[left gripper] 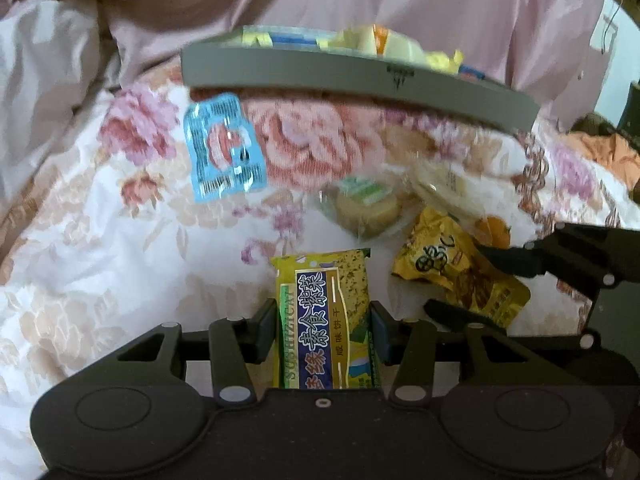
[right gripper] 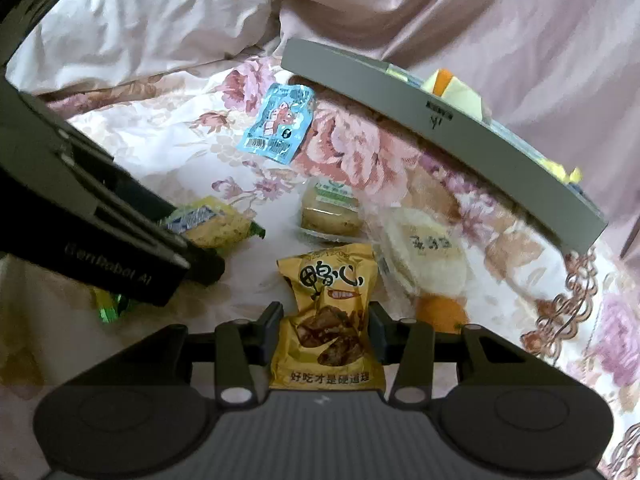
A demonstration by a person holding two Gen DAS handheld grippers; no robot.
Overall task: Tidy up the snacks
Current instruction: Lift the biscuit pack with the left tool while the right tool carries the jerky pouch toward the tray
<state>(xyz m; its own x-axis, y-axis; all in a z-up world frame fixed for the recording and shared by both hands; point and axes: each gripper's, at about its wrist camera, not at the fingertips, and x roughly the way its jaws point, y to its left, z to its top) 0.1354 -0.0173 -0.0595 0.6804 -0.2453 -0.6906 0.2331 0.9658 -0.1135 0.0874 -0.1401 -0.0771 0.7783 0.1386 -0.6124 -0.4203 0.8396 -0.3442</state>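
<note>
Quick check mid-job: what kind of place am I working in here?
Most likely a bedroom, working on a bed: the snacks lie on a floral quilt, with rumpled pink bedding bunched behind the grey tray. No table shows.

Light: soft and fairly dim indoors, pinkish cast, no hard shadows on the floral bedspread (left gripper: 100, 240).
Bright spot: upper right corner of the left wrist view glows pale, light seems to come from there.
Glare: small white glints on the blue packet (left gripper: 224, 148) and the clear wrapped cakes (left gripper: 368, 208).
Blur: both views smeared; grey tray (right gripper: 440, 120) edge soft, the far tool streaked.
Edges: fisheye bends the tray rim; corners go black.
Sharpest: print on the packets close to each lens.
</note>
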